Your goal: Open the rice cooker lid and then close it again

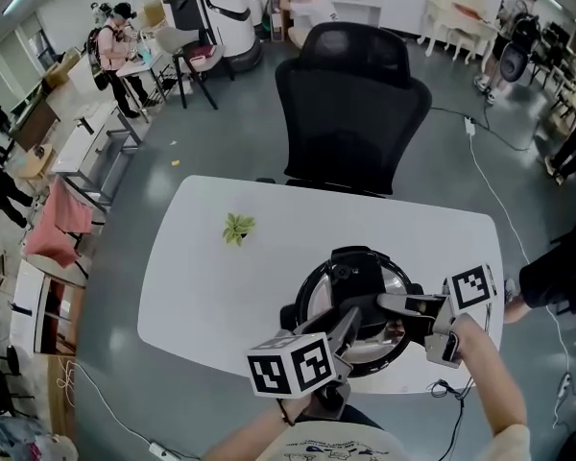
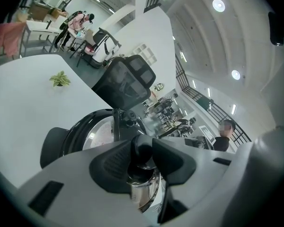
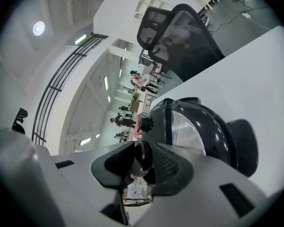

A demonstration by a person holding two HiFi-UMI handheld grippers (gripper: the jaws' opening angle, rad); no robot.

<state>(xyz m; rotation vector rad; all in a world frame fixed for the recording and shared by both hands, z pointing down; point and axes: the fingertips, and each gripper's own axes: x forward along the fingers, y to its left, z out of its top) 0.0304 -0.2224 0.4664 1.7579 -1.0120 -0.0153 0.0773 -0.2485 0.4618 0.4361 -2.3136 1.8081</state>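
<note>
Nearest the camera, the left gripper [image 1: 348, 323] and the right gripper [image 1: 389, 305] are brought together from either side at the near edge of the cooker. In the left gripper view, the left gripper [image 2: 142, 156] is seen clamped on a black rounded lid handle [image 2: 143, 148], with a strip of shiny metal showing just beneath it. In the right gripper view, the right gripper [image 3: 141, 161] is likewise pinched onto the same black handle [image 3: 143, 155], its pads pressed against both sides.

Just beyond the jaws lies the round black lid with a silvery inner plate [image 1: 396, 281], crossed by a black bar. It sits over the black round rice cooker [image 1: 312, 301], which stands close to the near edge of the white rounded table [image 1: 221, 286]. From above the lid looks roughly level over the body; whether its near edge is raised slightly cannot be settled.

The lid is not shown swung open. The step in hand is judged to be the grip on the handle, at the start of the lift or the end of the lowering; which of the two cannot be told.

Farther along the table a small green plant sprig [image 1: 237, 228] is seen, well apart from the cooker, and behind the table a black mesh office chair [image 1: 350, 104].
</note>
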